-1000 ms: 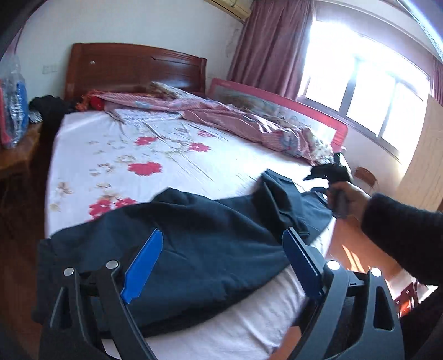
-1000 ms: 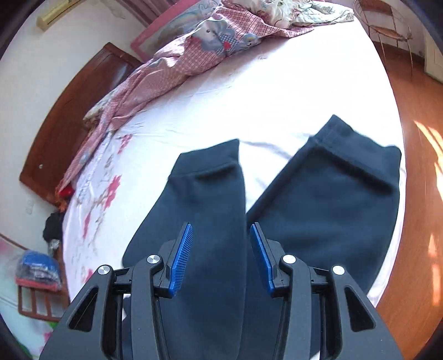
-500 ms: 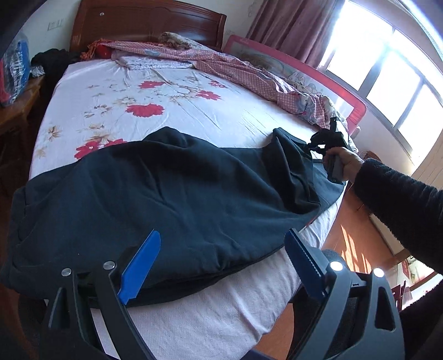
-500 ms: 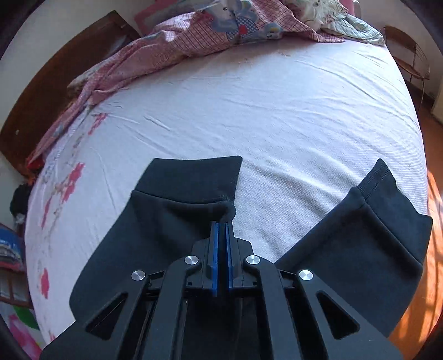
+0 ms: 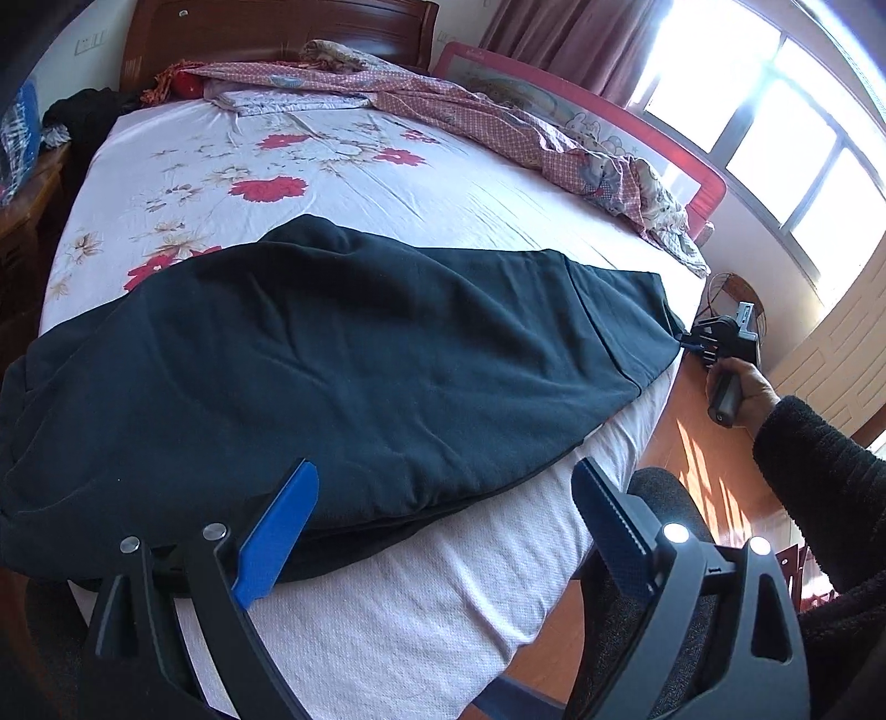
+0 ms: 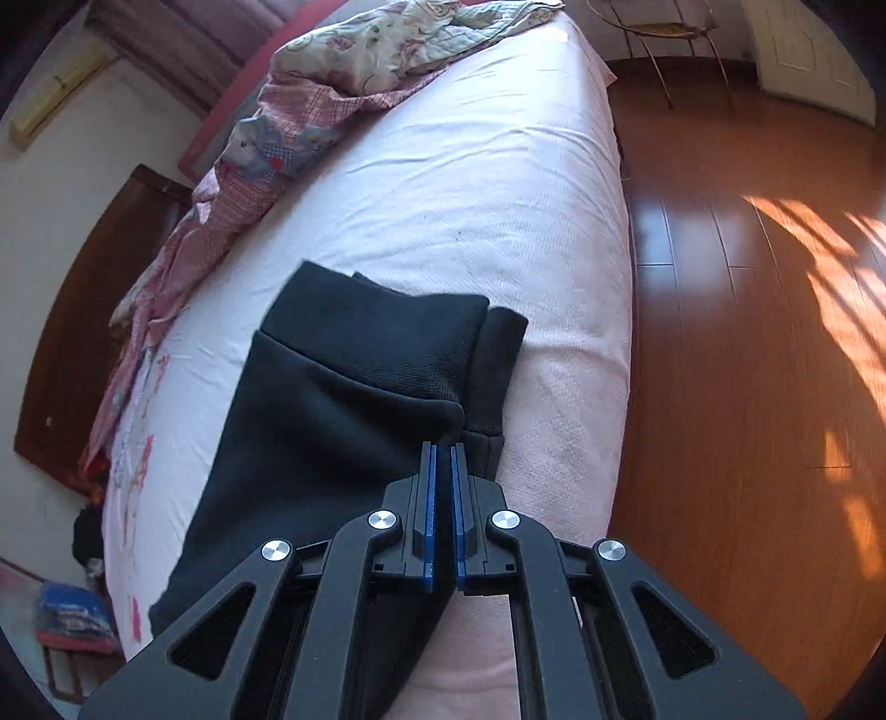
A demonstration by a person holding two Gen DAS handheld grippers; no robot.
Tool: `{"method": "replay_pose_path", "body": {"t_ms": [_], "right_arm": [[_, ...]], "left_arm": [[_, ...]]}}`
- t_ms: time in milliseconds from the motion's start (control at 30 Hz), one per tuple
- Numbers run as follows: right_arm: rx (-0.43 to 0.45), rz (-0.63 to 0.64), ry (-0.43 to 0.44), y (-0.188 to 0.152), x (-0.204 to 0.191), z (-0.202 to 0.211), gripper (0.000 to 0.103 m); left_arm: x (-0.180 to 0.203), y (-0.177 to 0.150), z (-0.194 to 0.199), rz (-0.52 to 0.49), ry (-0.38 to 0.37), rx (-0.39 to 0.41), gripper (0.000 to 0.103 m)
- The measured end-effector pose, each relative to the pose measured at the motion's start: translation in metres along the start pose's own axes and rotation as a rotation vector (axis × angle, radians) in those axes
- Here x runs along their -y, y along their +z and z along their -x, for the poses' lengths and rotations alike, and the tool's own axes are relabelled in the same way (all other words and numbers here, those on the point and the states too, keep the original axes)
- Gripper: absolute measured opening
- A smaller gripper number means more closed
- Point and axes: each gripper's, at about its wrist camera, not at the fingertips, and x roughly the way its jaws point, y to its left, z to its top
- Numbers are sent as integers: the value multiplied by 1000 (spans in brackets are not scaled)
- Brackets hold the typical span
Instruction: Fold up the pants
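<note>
Dark navy pants point(image 5: 354, 365) lie across the near side of the bed point(image 5: 421, 581), one leg stacked on the other. My left gripper point(image 5: 443, 493) is open and empty, hovering just above the pants' near edge at the waist end. My right gripper point(image 6: 442, 451) is shut on the cuff edge of the upper leg point(image 6: 387, 343), which lies over the lower leg's cuff point(image 6: 498, 354) near the bed's corner. The right gripper also shows in the left wrist view point(image 5: 695, 343), held by a hand at the far cuff.
A pink checked quilt point(image 5: 498, 122) lies bunched along the bed's far side by a red rail point(image 5: 609, 127). A wooden headboard point(image 5: 266, 33) and nightstand point(image 5: 22, 205) stand at the left. Wooden floor point(image 6: 747, 332) and a wire chair point(image 6: 659, 33) lie beyond the bed.
My right gripper closed on one leg's cuff and drew it over the other leg toward the bed's corner. The pants now lie stretched out. My left gripper stayed open.
</note>
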Motion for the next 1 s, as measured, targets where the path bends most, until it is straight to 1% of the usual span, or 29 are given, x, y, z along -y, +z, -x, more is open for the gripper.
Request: {"method": "replay_pose_path", "body": {"t_ms": [100,133,167,200,267,300,333,367,400,433,467,500,533,600,700,767,800,833,900,933,1000], "right_arm": [[25,-66,-25,3,-3,13,3],[42,-59,-21,3,-7,22,3],[60,-19,-47,3,-15,29,3],[71,4,-53,1,-19,35,3],[48,28,-49,1,-19,30,3],[7,30,-67,2,-16,16,4],[-69,27,-91,2,-11,0,7],[-83,13,-91,2,-7,-4,7],[-76,-5,-106,3,-9,2,8],[-51,-22,-151,2,-13,13,24],[-10,-49,-172,-1,-16,26,40],[37,-80,-164,-7,-19,41,53],[46,-81,-135,-14,-24,50,53],[-12,-23,-50,-34,-42,56,53],[-110,76,42,-81,-71,60,53],[-172,119,89,-112,-89,59,53],[-213,134,110,-127,-98,58,53],[-237,140,126,-140,-106,58,53],[-277,170,164,-162,-124,58,53],[-295,203,176,-171,-136,58,53],[-310,281,172,-186,-158,58,53]], "left_arm": [[2,2,2,-2,16,12,93],[1,2,3,0,24,15,93],[0,2,4,8,29,17,93],[-2,2,5,19,33,21,93],[-9,1,5,48,35,22,94],[-12,1,3,60,32,18,94],[-16,1,1,72,32,12,94],[-18,0,0,76,36,8,94],[-20,0,1,74,44,8,94],[-22,0,4,66,56,16,94],[-24,0,9,59,71,31,94],[-29,0,15,51,89,48,94],[-36,0,23,38,120,68,95],[-54,1,39,0,186,108,98],[-95,8,64,-44,277,154,98],[-130,15,80,-84,286,203,98],[-145,19,85,-99,301,218,99],[-164,24,87,-105,308,217,99],[-199,33,86,-75,272,201,99],[-215,38,84,-55,242,194,99],[-238,46,76,-40,183,183,98]]}}
